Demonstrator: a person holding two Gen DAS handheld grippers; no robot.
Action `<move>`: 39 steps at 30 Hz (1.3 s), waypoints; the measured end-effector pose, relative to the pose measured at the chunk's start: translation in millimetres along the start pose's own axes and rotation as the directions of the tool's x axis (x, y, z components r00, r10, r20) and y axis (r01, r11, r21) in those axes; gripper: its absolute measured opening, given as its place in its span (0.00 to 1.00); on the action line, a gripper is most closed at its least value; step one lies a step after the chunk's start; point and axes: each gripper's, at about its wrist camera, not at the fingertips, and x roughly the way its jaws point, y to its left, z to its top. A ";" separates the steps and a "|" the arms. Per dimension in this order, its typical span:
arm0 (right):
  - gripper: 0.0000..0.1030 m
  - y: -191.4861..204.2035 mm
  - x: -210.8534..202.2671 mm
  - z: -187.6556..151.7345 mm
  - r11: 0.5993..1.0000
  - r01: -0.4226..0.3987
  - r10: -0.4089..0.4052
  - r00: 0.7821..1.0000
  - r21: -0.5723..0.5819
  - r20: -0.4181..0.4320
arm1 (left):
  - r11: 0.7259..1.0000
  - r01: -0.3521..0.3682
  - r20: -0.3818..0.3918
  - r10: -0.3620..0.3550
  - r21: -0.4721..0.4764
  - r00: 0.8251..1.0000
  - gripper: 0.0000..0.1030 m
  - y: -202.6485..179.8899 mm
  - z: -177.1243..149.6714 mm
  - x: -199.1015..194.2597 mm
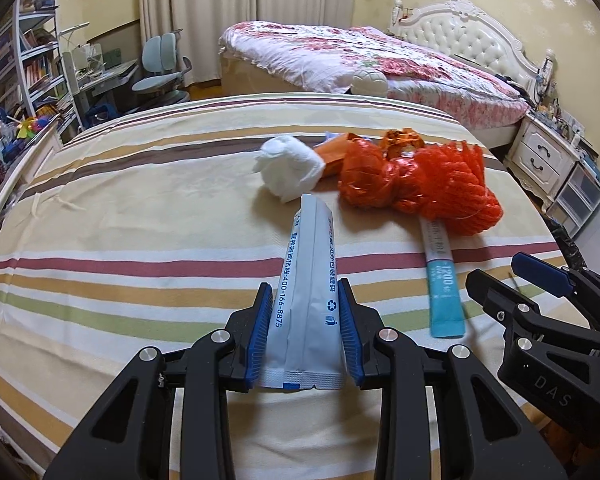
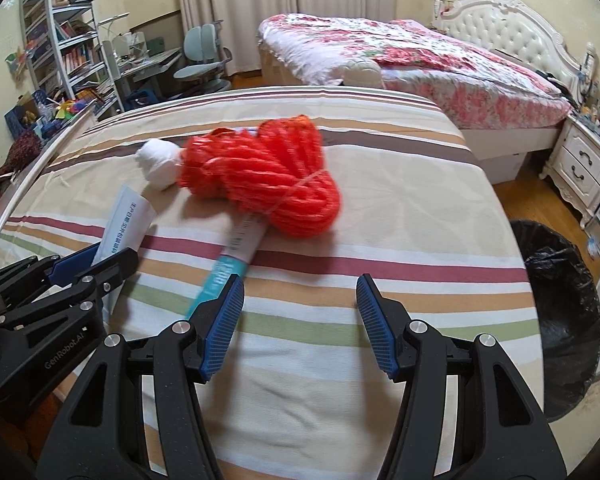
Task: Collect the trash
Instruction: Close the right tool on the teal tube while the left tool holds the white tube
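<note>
My left gripper (image 1: 305,292) is shut on a grey-white sachet wrapper (image 1: 306,276) with blue print, held over the striped table (image 1: 140,240); the wrapper also shows in the right wrist view (image 2: 126,224). My right gripper (image 2: 300,292) is open and empty above the cloth. A teal-and-white stick sachet (image 2: 236,252) lies just left of its left finger, its far end under a red mesh net (image 2: 276,184). A white tissue wad (image 2: 158,164) and orange wrappers (image 1: 400,142) lie beside the net.
A bin lined with a black bag (image 2: 560,320) stands on the floor right of the table. A bed (image 2: 400,52), nightstand (image 2: 584,168), desk chair (image 2: 200,56) and bookshelf (image 2: 60,40) lie beyond.
</note>
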 end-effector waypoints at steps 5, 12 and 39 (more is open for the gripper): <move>0.55 21.4 4.4 0.6 0.999 -0.028 0.028 0.999 -0.030 -0.016 | 1.000 -0.007 0.004 0.007 -0.018 1.000 0.33 9.8 -0.9 -1.7; 0.38 32.6 15.3 4.3 0.998 0.006 -0.007 1.000 -0.061 -0.029 | 0.999 -0.046 0.029 0.047 -0.019 0.998 0.33 19.2 -0.4 -4.4; 0.26 -0.3 -10.5 -23.5 0.999 0.015 -0.016 1.000 -0.035 -0.012 | 0.999 -0.041 0.026 0.042 -0.020 0.999 0.33 20.0 -5.4 -3.9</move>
